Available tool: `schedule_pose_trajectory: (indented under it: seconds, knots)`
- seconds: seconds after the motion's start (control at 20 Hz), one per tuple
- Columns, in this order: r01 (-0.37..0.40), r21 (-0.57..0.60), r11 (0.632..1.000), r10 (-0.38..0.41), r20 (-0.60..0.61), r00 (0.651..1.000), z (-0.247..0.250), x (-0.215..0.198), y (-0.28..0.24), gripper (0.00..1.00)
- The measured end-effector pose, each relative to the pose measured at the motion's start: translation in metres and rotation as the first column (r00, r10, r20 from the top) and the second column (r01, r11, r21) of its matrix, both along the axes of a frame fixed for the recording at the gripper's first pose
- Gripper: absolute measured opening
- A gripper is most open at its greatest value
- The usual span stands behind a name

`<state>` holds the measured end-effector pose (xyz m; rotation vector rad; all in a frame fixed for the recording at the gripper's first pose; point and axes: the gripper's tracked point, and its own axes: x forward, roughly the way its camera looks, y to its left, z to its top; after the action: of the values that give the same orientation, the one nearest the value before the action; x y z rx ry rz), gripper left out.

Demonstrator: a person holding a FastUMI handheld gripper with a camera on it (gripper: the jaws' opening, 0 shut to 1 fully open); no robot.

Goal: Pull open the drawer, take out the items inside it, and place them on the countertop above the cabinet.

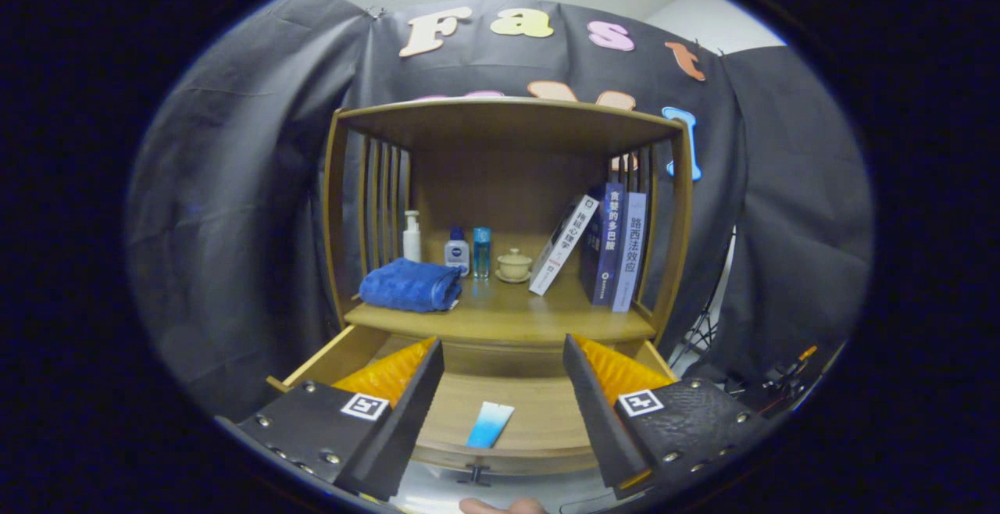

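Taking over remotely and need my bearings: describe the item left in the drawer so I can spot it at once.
Start at the wooden cabinet with its shelf of books and bottles; below it the wooden drawer stands pulled open. On the drawer's floor, between the fingers of the open gripper, lies a flat blue-and-white tube. Nothing else is visible on the drawer floor.

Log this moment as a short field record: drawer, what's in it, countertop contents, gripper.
drawer: pulled open, below the countertop
in drawer: one blue-and-white tube, lying flat between the gripper's fingers, untouched
countertop: folded blue towel, pump bottle, two small bottles, lidded cup, three books, one leaning
gripper: open, holding nothing, above the drawer
task state: tube not yet lifted out
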<state>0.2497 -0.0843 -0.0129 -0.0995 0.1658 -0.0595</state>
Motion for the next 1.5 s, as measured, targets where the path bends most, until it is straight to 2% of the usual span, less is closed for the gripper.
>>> schedule_pose_trajectory:
  seconds: [0.15, 0.3, 0.4, 0.55, 0.7, 0.8, 0.9, 0.95, 1.0, 1.05, 1.15, 1.2, 1.25, 1.35, 1.4, 1.5]
  knots:
    - [0.006, -0.021, 1.0, -0.007, -0.033, 0.999, -0.007, 0.014, -0.004, 0.91]
    - [0.026, -0.071, 0.997, -0.038, -0.173, 0.984, -0.053, 0.041, -0.018, 0.91]
    - [0.033, -0.104, 0.994, -0.062, -0.292, 0.955, -0.091, 0.054, -0.029, 0.92]
    - [0.009, -0.083, 0.996, -0.043, -0.415, 0.909, -0.128, 0.07, -0.026, 0.92]
    - [0.004, -0.074, 0.997, -0.044, -0.534, 0.844, -0.156, 0.077, -0.026, 0.92]
    - [-0.007, -0.073, 0.997, -0.041, -0.626, 0.778, -0.179, 0.077, -0.024, 0.92]
    - [0.048, -0.036, 0.998, -0.059, -0.716, 0.695, -0.204, 0.076, -0.021, 0.92]
    - [0.07, 0.02, 0.997, -0.03, -0.764, 0.644, -0.216, 0.071, -0.013, 0.92]
    - [0.092, 0.065, 0.994, -0.005, -0.791, 0.612, -0.225, 0.07, -0.006, 0.93]
    - [0.121, 0.072, 0.99, -0.014, -0.807, 0.591, -0.233, 0.072, -0.004, 0.94]
    - [0.148, 0.025, 0.989, -0.057, -0.847, 0.529, -0.251, 0.07, -0.008, 0.92]
    - [0.17, -0.03, 0.985, -0.108, -0.873, 0.476, -0.26, 0.063, -0.016, 0.84]
    - [0.201, -0.012, 0.979, -0.103, -0.889, 0.446, -0.265, 0.061, -0.014, 0.75]
    - [0.243, -0.009, 0.97, -0.115, -0.897, 0.426, -0.266, 0.065, -0.016, 0.58]
    - [0.251, -0.003, 0.968, -0.11, -0.903, 0.415, -0.27, 0.061, -0.017, 0.54]
    - [0.222, 0.002, 0.975, -0.096, -0.898, 0.43, -0.265, 0.062, -0.017, 0.46]
